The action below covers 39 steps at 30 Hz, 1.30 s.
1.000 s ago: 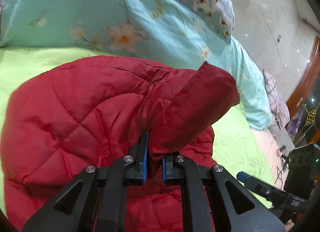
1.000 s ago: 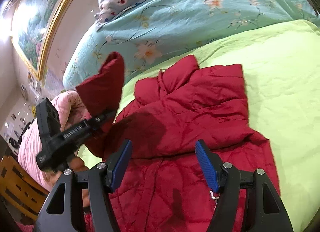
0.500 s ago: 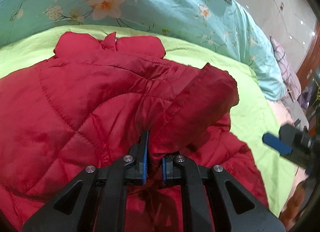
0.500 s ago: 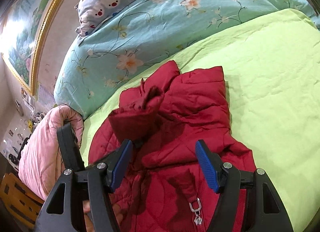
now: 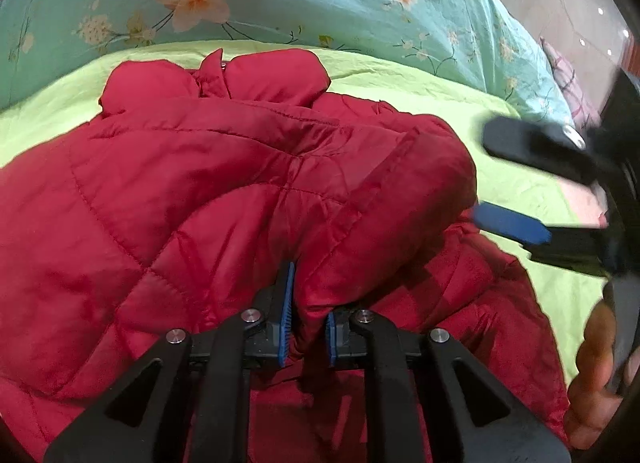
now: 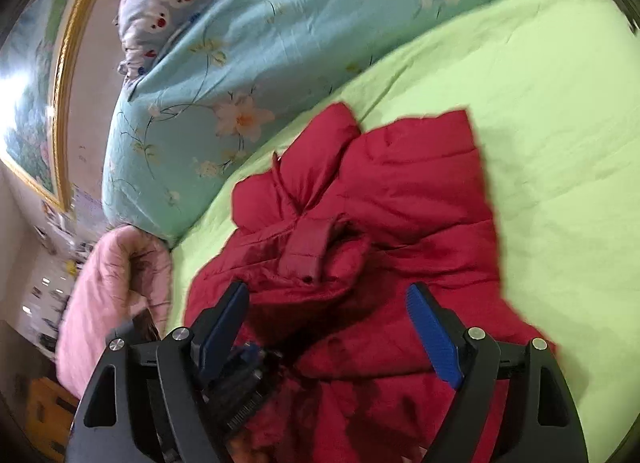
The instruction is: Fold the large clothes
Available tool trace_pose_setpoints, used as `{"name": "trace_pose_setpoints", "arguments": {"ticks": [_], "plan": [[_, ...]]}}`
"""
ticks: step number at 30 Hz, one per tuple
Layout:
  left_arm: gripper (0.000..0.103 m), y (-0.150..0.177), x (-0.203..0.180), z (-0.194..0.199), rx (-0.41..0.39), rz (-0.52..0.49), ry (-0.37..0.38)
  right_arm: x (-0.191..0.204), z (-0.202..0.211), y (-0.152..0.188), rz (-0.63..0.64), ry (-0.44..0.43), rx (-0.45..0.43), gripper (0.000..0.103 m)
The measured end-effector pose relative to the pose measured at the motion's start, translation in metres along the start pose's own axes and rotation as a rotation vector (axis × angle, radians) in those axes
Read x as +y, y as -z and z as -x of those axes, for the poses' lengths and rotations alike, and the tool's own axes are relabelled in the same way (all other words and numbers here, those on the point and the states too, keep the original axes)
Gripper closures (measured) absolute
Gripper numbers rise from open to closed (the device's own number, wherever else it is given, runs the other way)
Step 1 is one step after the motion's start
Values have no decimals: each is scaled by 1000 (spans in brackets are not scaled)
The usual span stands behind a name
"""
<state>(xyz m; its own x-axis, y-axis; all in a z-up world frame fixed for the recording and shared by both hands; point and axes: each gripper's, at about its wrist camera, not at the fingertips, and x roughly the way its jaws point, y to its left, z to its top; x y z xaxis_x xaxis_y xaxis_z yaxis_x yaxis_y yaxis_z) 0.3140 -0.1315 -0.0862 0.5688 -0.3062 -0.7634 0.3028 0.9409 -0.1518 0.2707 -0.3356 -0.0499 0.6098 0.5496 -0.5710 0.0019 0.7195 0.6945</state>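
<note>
A red quilted jacket (image 5: 168,199) lies on the lime green bed sheet (image 5: 500,167), collar toward the floral duvet. My left gripper (image 5: 307,323) is shut on the jacket's sleeve (image 5: 380,215), with the cuff end folded over the jacket body. In the right wrist view the jacket (image 6: 420,223) spreads below, its sleeve cuff (image 6: 310,253) resting on the chest. My right gripper (image 6: 328,327) is open and empty just above the jacket's lower part. The right gripper also shows in the left wrist view (image 5: 532,187) at the right edge.
A turquoise floral duvet (image 6: 224,75) is rolled along the head of the bed, with a cartoon pillow (image 6: 176,11) on it. A pink blanket (image 6: 112,295) lies at the bed's left side. The green sheet (image 6: 560,143) extends to the right.
My left gripper brought the sleeve down and across onto the jacket body. My right gripper moved closer, over the jacket's lower half, still open.
</note>
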Motion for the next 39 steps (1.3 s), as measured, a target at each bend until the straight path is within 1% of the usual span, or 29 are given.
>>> {"name": "trace_pose_setpoints", "arguments": {"ticks": [1, 2, 3, 4, 5, 6, 7, 11, 12, 13, 16, 18, 20, 22, 24, 27, 29, 30, 32, 33, 35, 36, 37, 38, 39], "plan": [[91, 1, -1, 0, 1, -8, -5, -1, -7, -2, -14, -4, 10, 21], [89, 1, -2, 1, 2, -11, -3, -1, -13, -4, -20, -6, 18, 24], [87, 2, -1, 2, 7, -13, -4, -1, -22, -7, -20, -17, 36, 42], [81, 3, 1, 4, 13, -10, 2, 1, -27, -8, -14, -7, 50, 71], [73, 4, 5, 7, 12, -3, 34, 1, -30, -10, -10, 15, 53, 81], [69, 5, 7, 11, 11, 2, 57, 1, -31, -11, -11, 15, 57, 88], [65, 7, 10, 17, 8, 4, 73, 1, -31, -13, -11, 9, 56, 92], [64, 15, 20, 43, -14, -2, 98, 5, -21, -17, 58, 57, 28, 95], [63, 16, 24, 50, -20, 3, 92, 5, -15, -19, 72, 62, 19, 95], [60, 17, 30, 58, -33, 11, 82, 5, -12, -21, 80, 63, 10, 95], [59, 17, 57, 77, -67, 76, 62, -1, 8, -28, 121, 105, -38, 96], [59, 16, 77, 86, -85, 128, 39, -8, 12, -30, 118, 124, -39, 96], [59, 12, 99, 87, -99, 181, -16, -14, 9, -30, 133, 169, -36, 97], [59, 8, 119, 81, -92, 232, -52, -17, 1, -26, 165, 226, -30, 97], [59, 4, 138, 71, -73, 276, -78, -20, -11, -21, 185, 279, -14, 97], [59, 1, 153, 59, -53, 296, -97, -17, -14, -17, 217, 317, -18, 96], [59, 0, 155, 52, -40, 289, -103, -15, -12, -17, 220, 336, -19, 93], [59, 0, 154, 50, -35, 286, -108, -14, -8, -18, 213, 350, -27, 86], [59, 2, 150, 48, -33, 272, -117, -12, 3, -18, 195, 398, -60, 77], [59, 3, 147, 48, -33, 263, -119, -9, 11, -18, 189, 417, -92, 73], [58, 4, 146, 47, -35, 258, -113, 3, 25, -16, 202, 406, -155, 73], [58, 5, 146, 47, -35, 257, -111, 16, 33, -11, 226, 362, -188, 72], [58, 6, 146, 47, -34, 255, -111, 24, 34, -8, 243, 335, -194, 72], [58, 6, 145, 47, -32, 253, -111, 41, 28, -2, 289, 282, -173, 72], [58, 4, 145, 46, -29, 252, -111, 53, 18, 2, 327, 258, -145, 71]]}}
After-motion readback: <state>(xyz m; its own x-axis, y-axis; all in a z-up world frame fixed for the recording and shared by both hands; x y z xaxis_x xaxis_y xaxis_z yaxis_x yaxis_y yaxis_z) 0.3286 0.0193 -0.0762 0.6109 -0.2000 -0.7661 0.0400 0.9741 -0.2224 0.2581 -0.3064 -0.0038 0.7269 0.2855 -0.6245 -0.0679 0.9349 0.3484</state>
